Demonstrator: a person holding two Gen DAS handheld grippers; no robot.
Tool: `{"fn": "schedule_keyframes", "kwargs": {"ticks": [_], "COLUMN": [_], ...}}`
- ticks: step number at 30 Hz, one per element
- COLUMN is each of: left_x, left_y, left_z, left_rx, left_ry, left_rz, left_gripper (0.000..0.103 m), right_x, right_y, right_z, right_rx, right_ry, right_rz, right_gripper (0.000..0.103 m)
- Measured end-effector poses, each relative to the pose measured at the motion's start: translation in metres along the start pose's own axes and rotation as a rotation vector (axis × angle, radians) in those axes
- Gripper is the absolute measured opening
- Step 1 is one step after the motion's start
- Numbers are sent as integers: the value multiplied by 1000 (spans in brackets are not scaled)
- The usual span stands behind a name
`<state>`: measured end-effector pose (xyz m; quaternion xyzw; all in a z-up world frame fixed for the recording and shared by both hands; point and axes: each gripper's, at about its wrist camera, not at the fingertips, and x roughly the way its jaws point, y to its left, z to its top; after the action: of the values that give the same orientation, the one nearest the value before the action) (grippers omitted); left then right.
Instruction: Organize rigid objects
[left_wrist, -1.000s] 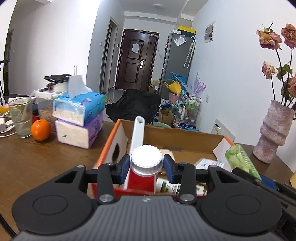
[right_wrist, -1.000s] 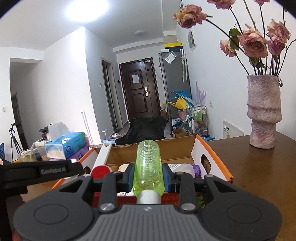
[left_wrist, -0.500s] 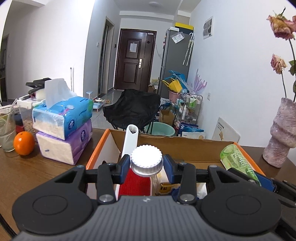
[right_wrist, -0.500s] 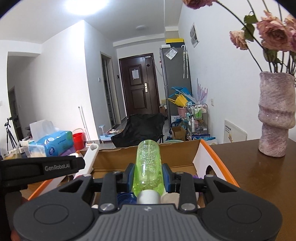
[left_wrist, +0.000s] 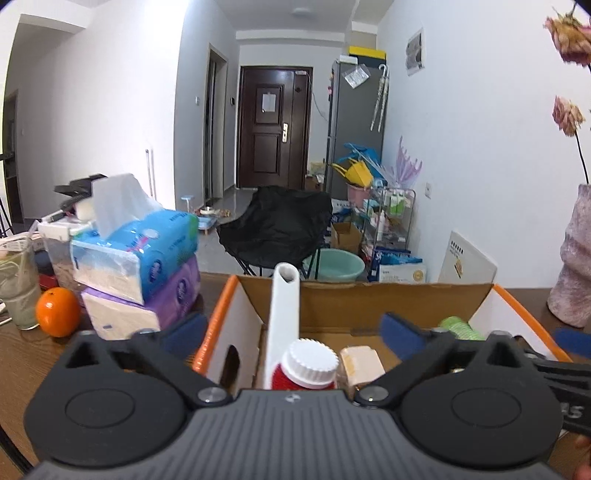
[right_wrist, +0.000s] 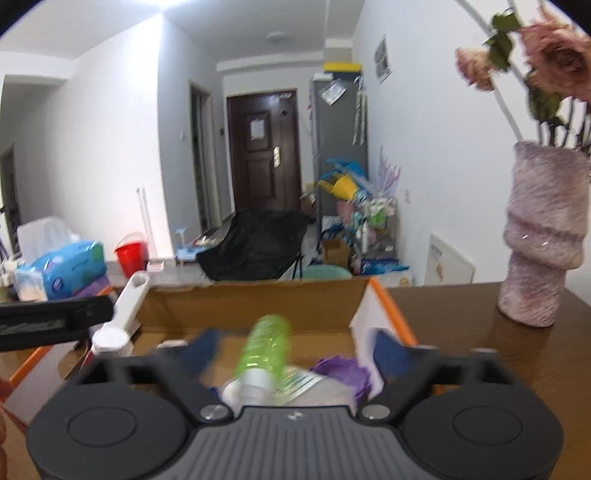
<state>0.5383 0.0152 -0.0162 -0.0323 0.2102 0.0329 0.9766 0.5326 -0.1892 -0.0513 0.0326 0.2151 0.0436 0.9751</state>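
An orange-edged cardboard box (left_wrist: 369, 306) stands on the wooden table, also in the right wrist view (right_wrist: 258, 306). My left gripper (left_wrist: 293, 330) is open above the box; a red bottle with a white cap (left_wrist: 308, 365) stands free between its fingers, beside a tall white tube (left_wrist: 282, 314). My right gripper (right_wrist: 293, 349) is open; a green bottle with a white cap (right_wrist: 264, 349) lies loose in the box between its fingers, over a purple item (right_wrist: 341, 369). The green bottle's end shows in the left wrist view (left_wrist: 458, 326).
Stacked tissue packs (left_wrist: 136, 266), an orange (left_wrist: 57, 312) and a glass (left_wrist: 18, 291) stand left of the box. A pink vase with dried roses (right_wrist: 543, 240) stands at the right. A black chair (left_wrist: 277, 225) and clutter lie beyond the table.
Both grippers have opened and let go: the red bottle and the green bottle now rest in the box. Both grippers have pulled back a little.
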Motion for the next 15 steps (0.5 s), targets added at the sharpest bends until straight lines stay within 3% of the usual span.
{"fn": "schedule_keyframes", "kwargs": {"ticks": [9, 15], "left_x": [-26, -68], "left_y": [13, 8], "left_z": [9, 8], "left_rx": [-4, 30], "left_ry": [-16, -37], "left_rz": [5, 3], "left_gripper": [103, 103], "right_x": [-24, -68], "right_y": [-17, -21], "right_z": [9, 11], "right_rx": [16, 1], "right_ry": [-11, -44], "right_rz": [2, -6], "right_gripper": [103, 103]}}
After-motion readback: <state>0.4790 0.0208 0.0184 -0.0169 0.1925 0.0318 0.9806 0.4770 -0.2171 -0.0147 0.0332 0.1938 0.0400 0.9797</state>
